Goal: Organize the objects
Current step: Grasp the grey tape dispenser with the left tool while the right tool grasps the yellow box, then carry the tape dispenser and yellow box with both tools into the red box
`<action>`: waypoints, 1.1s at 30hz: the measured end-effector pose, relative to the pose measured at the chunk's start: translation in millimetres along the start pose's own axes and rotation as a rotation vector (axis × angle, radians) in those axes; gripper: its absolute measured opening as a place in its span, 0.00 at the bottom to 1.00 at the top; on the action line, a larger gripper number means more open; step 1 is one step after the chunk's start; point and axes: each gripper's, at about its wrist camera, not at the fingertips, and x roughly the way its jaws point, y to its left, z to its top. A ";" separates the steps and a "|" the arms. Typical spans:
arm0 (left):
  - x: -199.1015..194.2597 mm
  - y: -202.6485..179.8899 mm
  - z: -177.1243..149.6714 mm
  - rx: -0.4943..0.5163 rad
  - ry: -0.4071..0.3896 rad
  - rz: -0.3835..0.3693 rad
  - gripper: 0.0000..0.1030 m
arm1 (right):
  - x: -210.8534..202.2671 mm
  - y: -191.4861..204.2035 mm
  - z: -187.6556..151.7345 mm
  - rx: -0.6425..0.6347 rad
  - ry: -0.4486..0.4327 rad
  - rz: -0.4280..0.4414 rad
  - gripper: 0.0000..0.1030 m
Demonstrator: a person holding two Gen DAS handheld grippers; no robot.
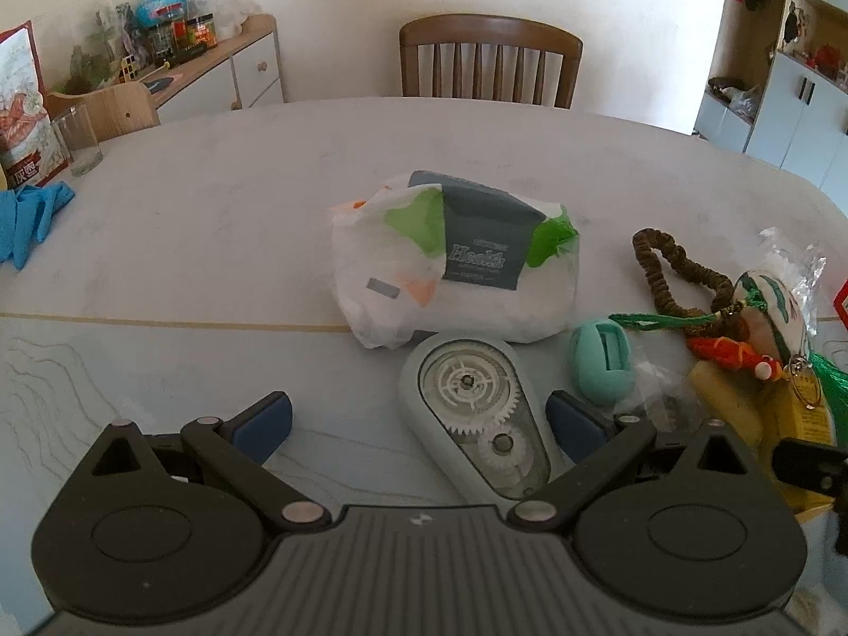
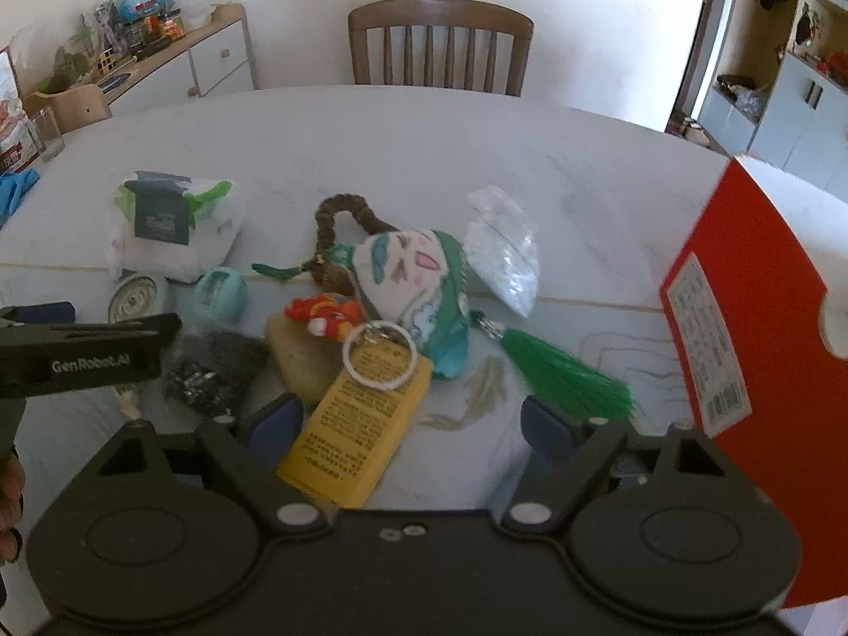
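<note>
My left gripper (image 1: 418,421) is open above the table, its fingers on either side of a pale grey correction-tape dispenser (image 1: 474,413) without touching it. Beyond lie a white tissue pack (image 1: 450,270) and a mint oval case (image 1: 601,368). My right gripper (image 2: 411,418) is open, with a yellow printed card (image 2: 355,434) and its white ring (image 2: 379,352) between the fingers. Ahead lie a painted green-and-white sachet (image 2: 418,275) with a green tassel (image 2: 567,376), a red charm (image 2: 328,318), a brown braided loop (image 2: 339,217) and a clear plastic bag (image 2: 503,249).
A red box (image 2: 758,328) stands at the right edge. A drinking glass (image 1: 77,140) and blue gloves (image 1: 32,217) lie far left. A wooden chair (image 1: 490,61) stands behind the white table (image 1: 212,222). A dark crumpled bag (image 2: 212,371) lies beside the left gripper's body (image 2: 85,358).
</note>
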 end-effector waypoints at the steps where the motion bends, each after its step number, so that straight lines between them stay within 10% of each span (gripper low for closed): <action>1: -0.6 0.9 -0.3 -0.001 -0.003 -0.003 0.98 | -0.7 -2.4 -0.9 0.005 0.003 0.009 0.82; 10: -9.3 -0.8 1.5 0.034 -0.034 -0.034 0.58 | 4.7 -11.0 -5.0 0.017 0.047 0.064 0.52; 17: -12.6 1.7 0.4 0.017 -0.026 -0.046 0.56 | 0.9 -8.1 -6.7 -0.014 0.046 0.092 0.29; 33: -55.7 -2.3 -22.3 0.031 0.011 -0.075 0.56 | -51.7 -36.9 -24.0 0.001 0.032 0.138 0.28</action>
